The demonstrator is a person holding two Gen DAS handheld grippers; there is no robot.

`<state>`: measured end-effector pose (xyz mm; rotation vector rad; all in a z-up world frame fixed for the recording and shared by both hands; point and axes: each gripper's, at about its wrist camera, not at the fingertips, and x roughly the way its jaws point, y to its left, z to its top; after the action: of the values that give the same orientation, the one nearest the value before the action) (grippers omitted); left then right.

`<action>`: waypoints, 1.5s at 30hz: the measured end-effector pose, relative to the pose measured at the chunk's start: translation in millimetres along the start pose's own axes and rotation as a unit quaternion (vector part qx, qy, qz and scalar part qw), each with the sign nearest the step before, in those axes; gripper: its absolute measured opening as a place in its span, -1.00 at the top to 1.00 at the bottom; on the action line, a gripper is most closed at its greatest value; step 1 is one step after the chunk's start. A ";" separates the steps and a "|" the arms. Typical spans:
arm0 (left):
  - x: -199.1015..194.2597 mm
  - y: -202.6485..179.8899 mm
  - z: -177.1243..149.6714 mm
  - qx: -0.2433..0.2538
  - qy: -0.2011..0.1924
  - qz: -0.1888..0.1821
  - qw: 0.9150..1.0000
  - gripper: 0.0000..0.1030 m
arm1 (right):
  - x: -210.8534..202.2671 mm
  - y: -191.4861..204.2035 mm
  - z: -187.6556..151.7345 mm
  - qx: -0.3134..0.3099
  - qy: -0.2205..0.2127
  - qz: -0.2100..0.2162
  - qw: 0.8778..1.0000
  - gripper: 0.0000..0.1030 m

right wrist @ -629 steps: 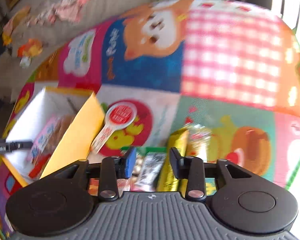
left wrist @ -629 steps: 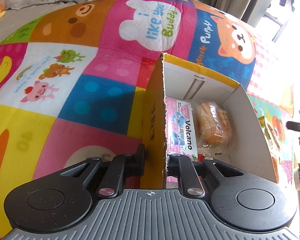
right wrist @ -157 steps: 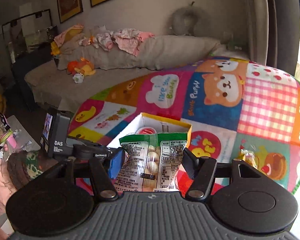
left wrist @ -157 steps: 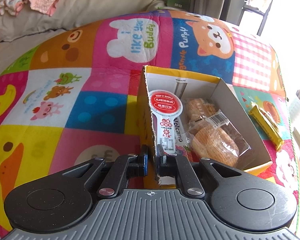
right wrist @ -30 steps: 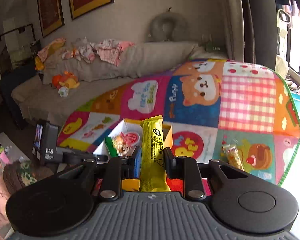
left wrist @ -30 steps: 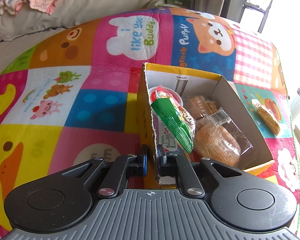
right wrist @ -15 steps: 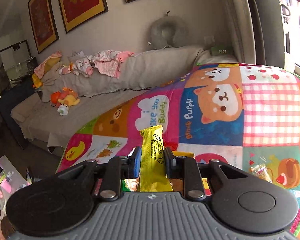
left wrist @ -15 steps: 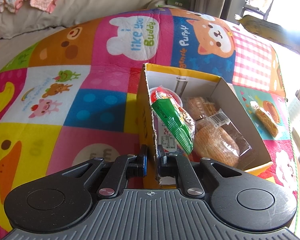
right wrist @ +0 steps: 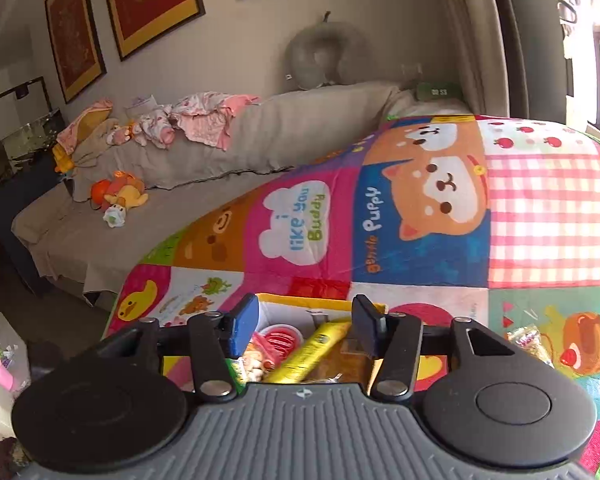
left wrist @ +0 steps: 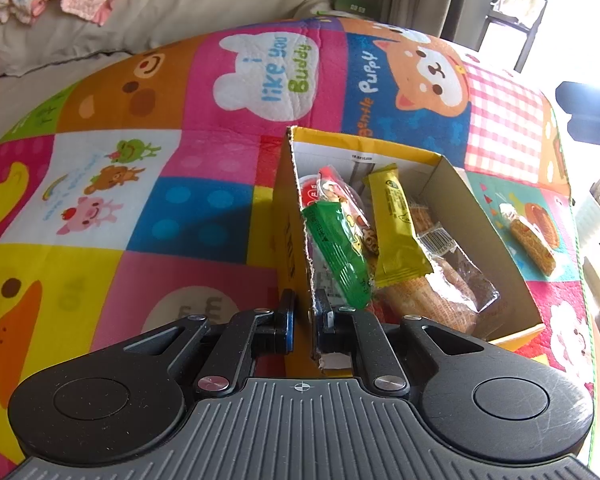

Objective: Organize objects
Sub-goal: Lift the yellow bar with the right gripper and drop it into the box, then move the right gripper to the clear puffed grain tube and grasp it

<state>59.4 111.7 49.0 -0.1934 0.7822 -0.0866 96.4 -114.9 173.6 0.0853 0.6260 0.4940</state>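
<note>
A yellow cardboard box (left wrist: 480, 200) stands on the colourful play mat. My left gripper (left wrist: 303, 312) is shut on the box's near left wall. Inside lie a yellow snack bar (left wrist: 396, 224), a green snack bag (left wrist: 336, 252), a red-lidded cup (left wrist: 310, 192) and wrapped breads (left wrist: 440, 292). My right gripper (right wrist: 304, 320) is open and empty, held above the box (right wrist: 300, 304); the yellow bar (right wrist: 320, 348) lies below it in the box. One wrapped snack (left wrist: 532, 236) lies on the mat to the right of the box; it also shows in the right wrist view (right wrist: 528, 340).
The play mat (left wrist: 180, 200) covers the floor around the box. A grey sofa bed (right wrist: 180, 192) with clothes and plush toys runs along the far wall. A dark object (left wrist: 588, 116) pokes in at the right edge of the left wrist view.
My right gripper has opened and let go of the yellow snack bar, which now lies in the box. My left gripper has kept its hold on the box wall.
</note>
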 end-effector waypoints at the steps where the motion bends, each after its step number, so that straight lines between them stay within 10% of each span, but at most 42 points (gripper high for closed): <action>1: 0.1 -0.3 0.1 0.000 0.000 0.000 1.000 0.77 | 0.9 -3.1 -2.1 -0.001 0.002 -0.006 1.000 -0.03; 22: 0.8 -0.5 -0.3 0.002 0.001 0.001 1.000 0.78 | 60.7 -161.8 -58.9 -0.002 0.120 -0.213 0.970 -0.39; 28: 2.2 -0.9 0.0 0.005 0.004 0.004 1.000 0.78 | 58.2 -218.4 -65.1 0.091 0.119 -0.201 0.968 -0.39; 35: 3.2 -1.2 1.1 0.004 0.006 0.004 1.000 0.78 | 82.4 -213.6 -61.0 0.038 0.138 -0.202 0.969 -0.39; 45: 3.2 -1.1 0.9 0.004 0.006 0.005 1.000 0.78 | 92.4 -198.3 -66.8 0.028 0.169 -0.180 0.969 0.45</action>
<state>62.3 110.3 47.6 -0.1805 0.7937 -0.0817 205.0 -251.0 25.3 -0.0616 0.9670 0.1372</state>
